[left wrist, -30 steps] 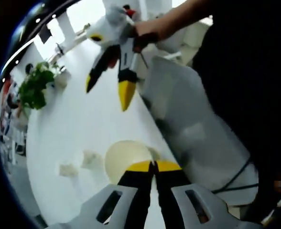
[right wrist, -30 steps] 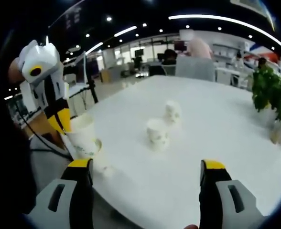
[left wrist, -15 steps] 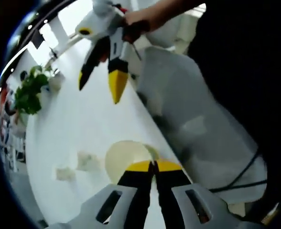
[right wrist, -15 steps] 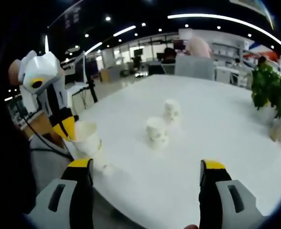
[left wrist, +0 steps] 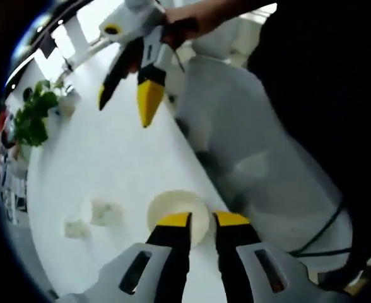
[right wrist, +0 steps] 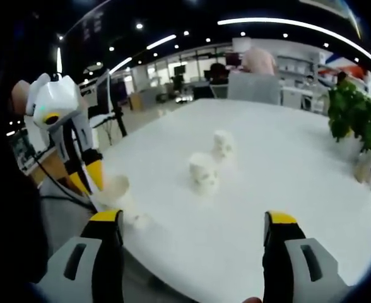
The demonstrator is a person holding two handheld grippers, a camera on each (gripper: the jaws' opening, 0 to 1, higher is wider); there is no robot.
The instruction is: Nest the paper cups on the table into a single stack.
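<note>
Paper cup (left wrist: 176,213) between parted jaws

Probably an open-plan office: a long white table (right wrist: 286,189) in the foreground; rows of ceiling lights (right wrist: 166,41) across the top; desks and monitors (right wrist: 103,95) upper left; a potted plant (right wrist: 356,120) at right.

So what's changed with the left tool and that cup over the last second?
The left tool, shut on the cup a second ago, has parted its jaws and let it go; the cup now sits lower, near the table edge. The right tool stays open and empty, and the two other cups sit where they were.
</note>
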